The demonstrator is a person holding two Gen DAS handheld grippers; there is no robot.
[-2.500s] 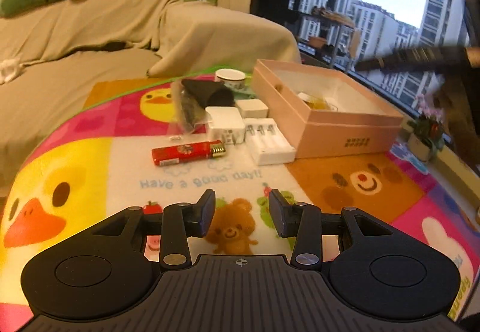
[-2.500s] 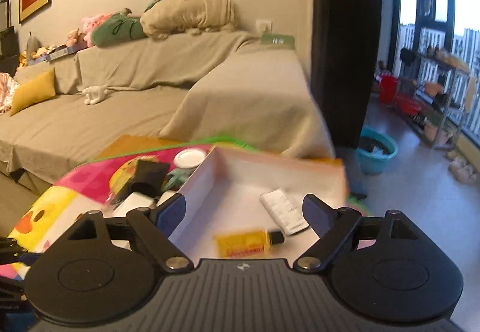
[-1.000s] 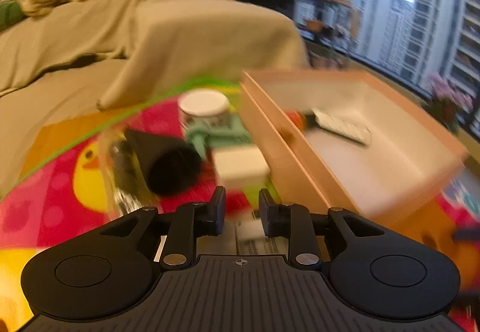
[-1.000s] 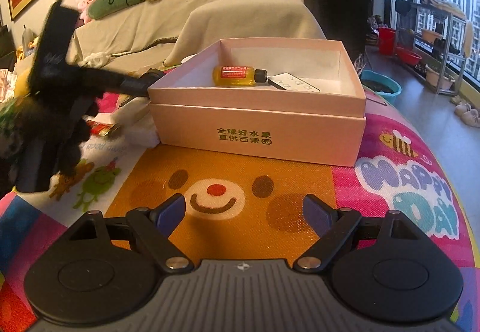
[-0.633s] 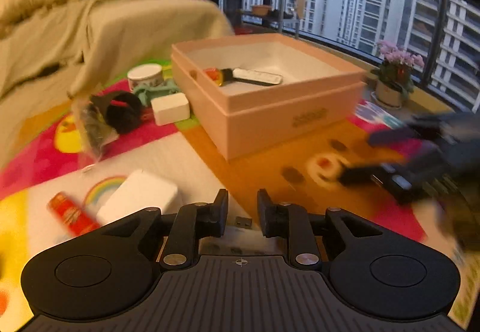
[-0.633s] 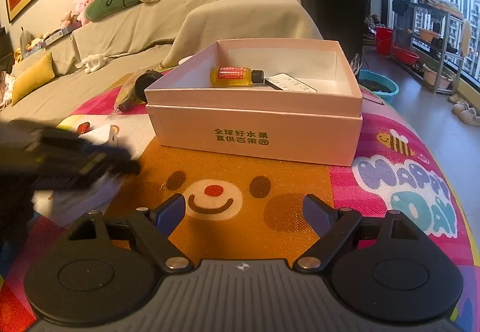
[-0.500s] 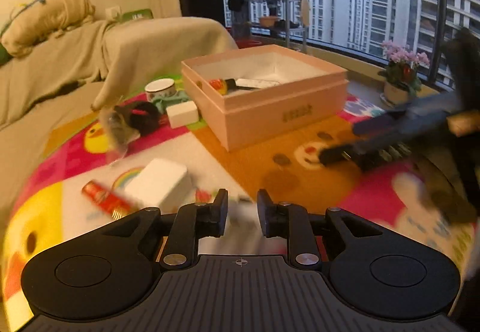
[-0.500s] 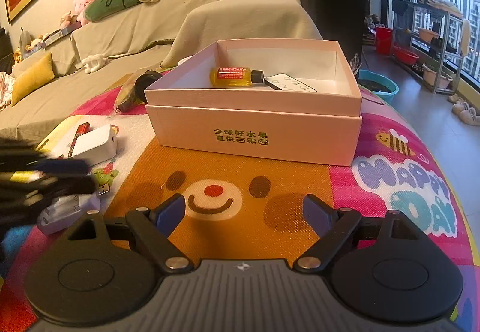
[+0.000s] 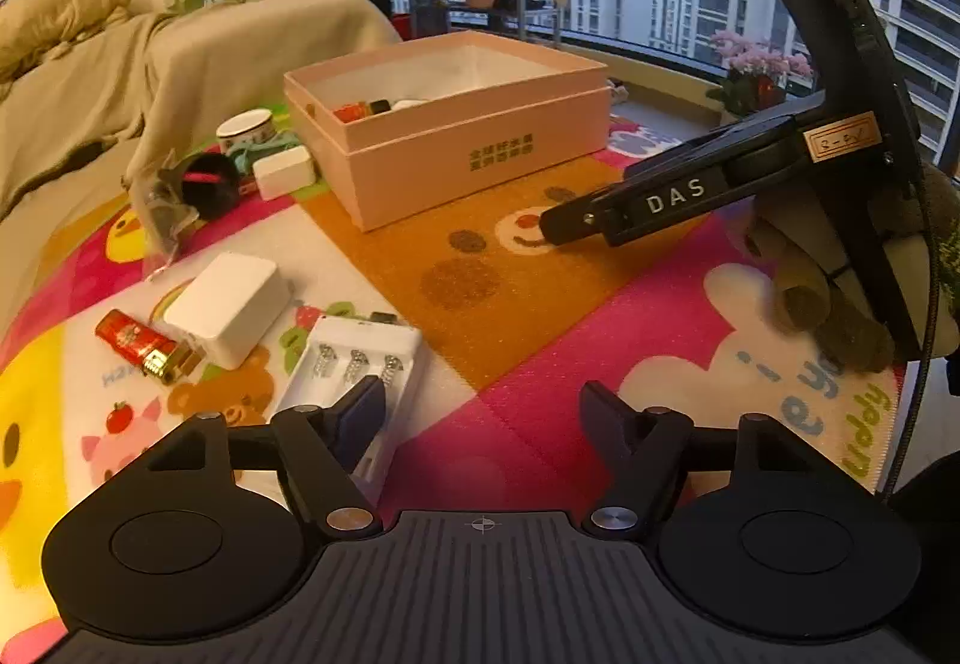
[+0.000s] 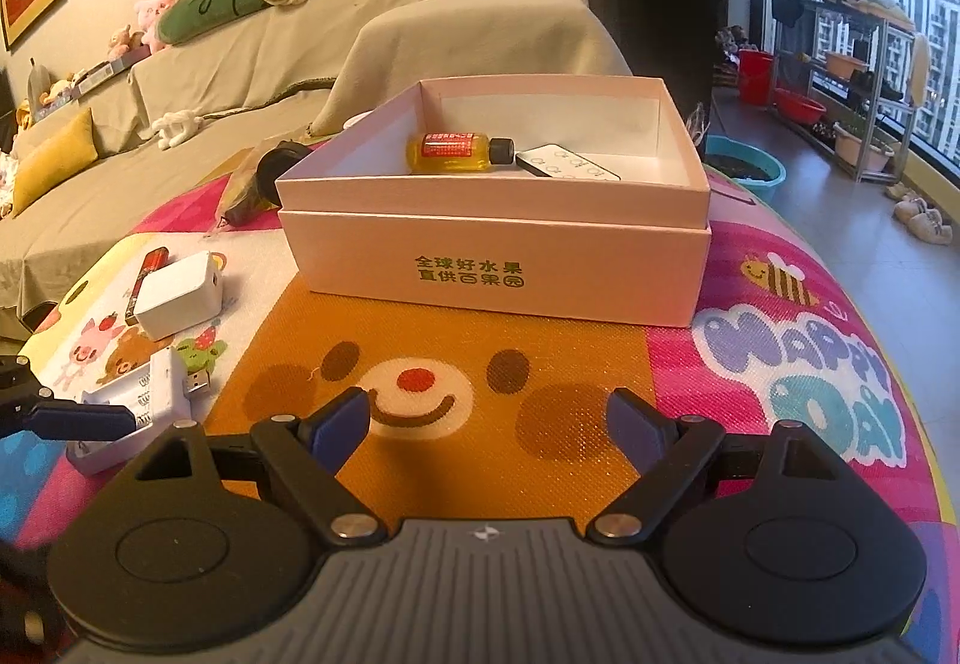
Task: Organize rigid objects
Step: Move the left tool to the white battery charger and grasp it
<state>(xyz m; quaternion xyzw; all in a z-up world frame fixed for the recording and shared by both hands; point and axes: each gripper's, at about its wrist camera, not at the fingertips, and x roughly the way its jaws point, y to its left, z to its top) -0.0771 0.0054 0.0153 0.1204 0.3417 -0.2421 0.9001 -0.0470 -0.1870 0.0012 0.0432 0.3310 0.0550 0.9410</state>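
Observation:
A pink box (image 9: 480, 147) (image 10: 498, 256) stands on the cartoon mat and holds a yellow oil bottle (image 10: 459, 152) and a white remote (image 10: 567, 164). A white battery charger (image 9: 354, 364) (image 10: 141, 394) lies on the mat, just ahead of my left gripper's left finger. My left gripper (image 9: 483, 412) is open and empty. A white adapter (image 9: 228, 307) (image 10: 177, 295) and a red lighter (image 9: 141, 346) (image 10: 147, 274) lie beside the charger. My right gripper (image 10: 489, 430) is open and empty, low over the mat before the box; it also shows in the left wrist view (image 9: 720, 196).
A small white block (image 9: 283, 170), a black round object in a clear bag (image 9: 198, 181) and a white cup (image 9: 245, 128) lie left of the box. A covered sofa (image 10: 240, 57) runs behind. The mat's edge (image 9: 870, 424) is at the right.
My left gripper carried the battery charger toward the near edge of the mat, set it down and opened. My right gripper has stayed in place, open.

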